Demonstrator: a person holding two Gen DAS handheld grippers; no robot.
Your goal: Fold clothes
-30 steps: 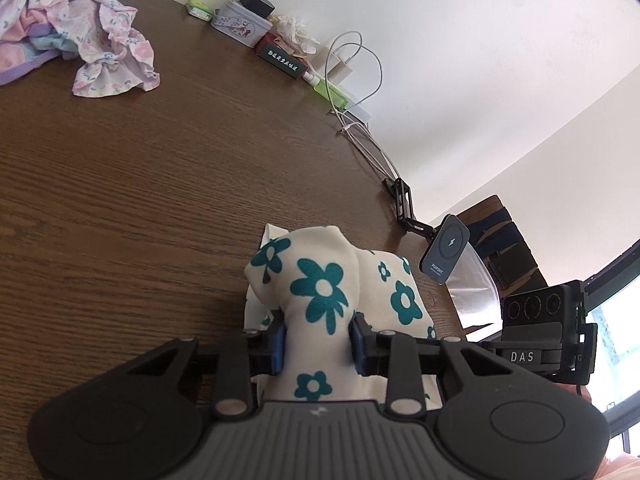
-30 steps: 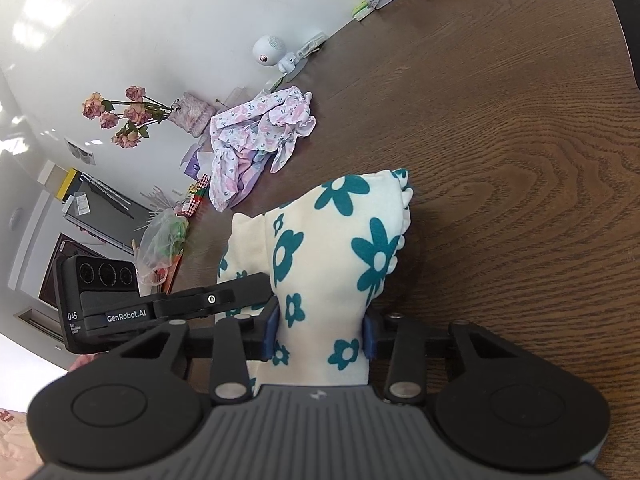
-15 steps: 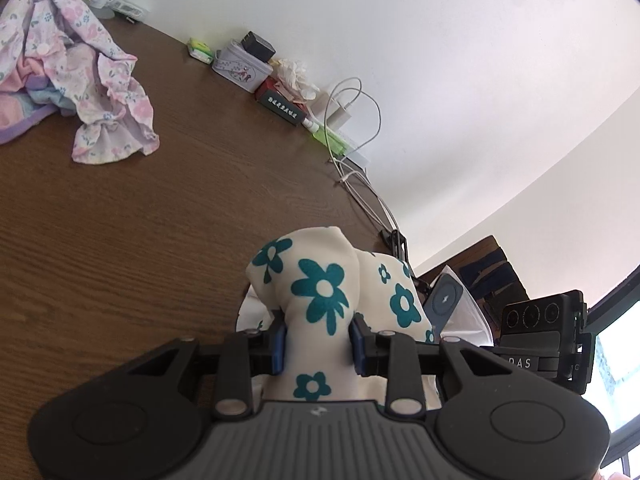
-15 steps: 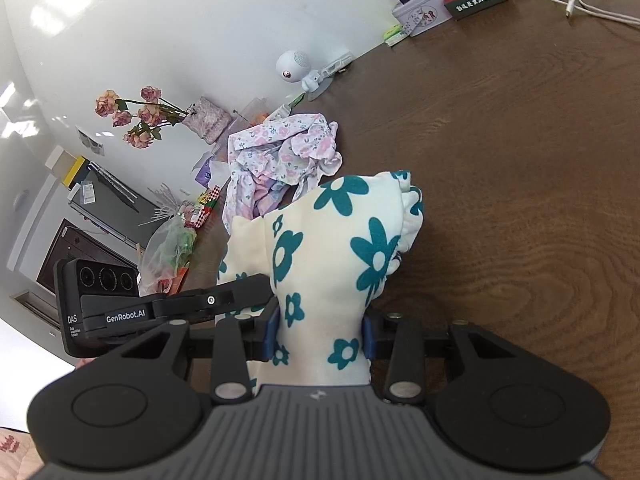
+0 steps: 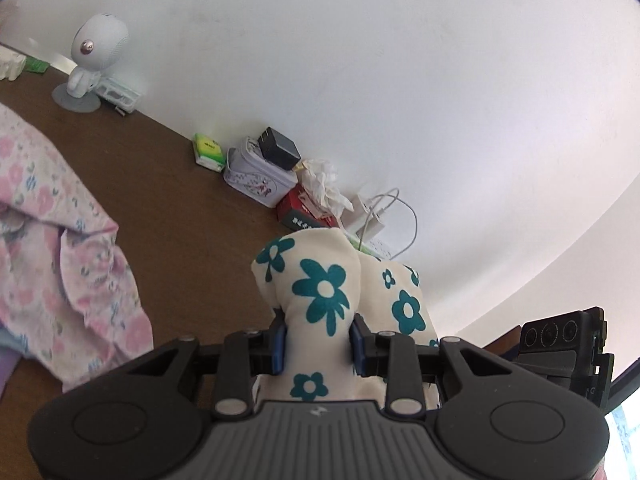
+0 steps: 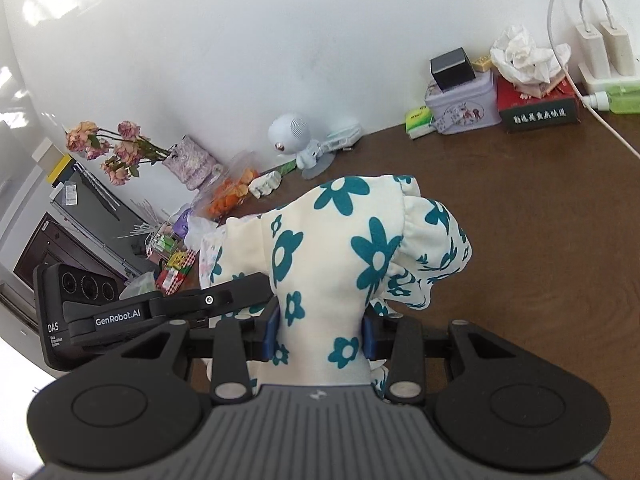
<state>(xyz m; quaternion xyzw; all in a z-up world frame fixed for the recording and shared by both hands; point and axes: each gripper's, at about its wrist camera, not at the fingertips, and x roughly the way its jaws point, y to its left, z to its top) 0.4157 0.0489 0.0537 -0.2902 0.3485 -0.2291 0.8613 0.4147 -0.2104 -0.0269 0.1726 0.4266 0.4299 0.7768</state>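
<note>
I'm holding both claws tilted up toward the far wall, side by side. Left claw (image 5: 318, 346) is pinching a bunched neck of the cream garment (image 5: 320, 292), blue pads pressing in from both sides, cloth bulging out above them. Right claw (image 6: 320, 334) is doing the same on the garment's other part (image 6: 344, 256), pads sunk into the fabric. The garment is hanging lifted between the two claws, above the worktop (image 6: 540, 208); I can't tell whether any of it is touching the wood. Fabric is soft and matte, cream with teal flower prints, and a gathered ruffle edge is puffing out on the right in the right wrist view. Worktop is dark brown wood with visible grain. A pink floral garment (image 5: 60, 240) is lying crumpled at near left, thin and wrinkly. Along the far wall a round white camera (image 5: 96, 56) is standing on a disc base, and a pale tin box (image 6: 462, 106) is carrying a black cube.
</note>
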